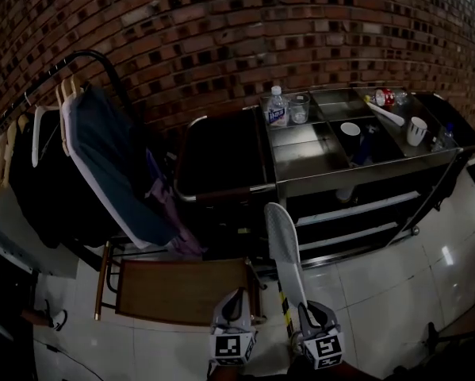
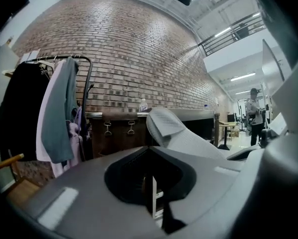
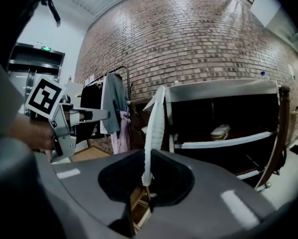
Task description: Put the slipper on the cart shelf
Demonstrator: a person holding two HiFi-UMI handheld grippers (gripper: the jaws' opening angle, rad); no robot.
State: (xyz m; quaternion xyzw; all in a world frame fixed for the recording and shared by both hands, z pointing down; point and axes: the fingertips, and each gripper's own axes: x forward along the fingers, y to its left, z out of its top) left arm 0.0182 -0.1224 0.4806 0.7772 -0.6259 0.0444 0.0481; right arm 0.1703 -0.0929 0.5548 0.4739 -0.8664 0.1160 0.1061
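Observation:
A long white slipper [image 1: 284,248] sticks up and forward from my right gripper [image 1: 310,317], which is shut on its heel end. The right gripper view shows the slipper [image 3: 153,126] edge-on, rising from the right gripper [image 3: 146,187]. Ahead stands the steel cart [image 1: 364,169] with its open lower shelves [image 3: 223,141]; another slipper [image 3: 221,131] lies on the upper one. My left gripper [image 1: 233,312] hangs beside the right one, shut and holding nothing. The slipper [image 2: 181,133] shows at the right of the left gripper view, beyond the left gripper [image 2: 153,203].
A clothes rack [image 1: 70,145] with hanging garments fills the left. A low wooden table [image 1: 181,290] lies just ahead of my left gripper. The cart top carries a bottle [image 1: 277,106], a glass [image 1: 299,108] and cups [image 1: 415,130]. A person [image 2: 253,114] stands far off.

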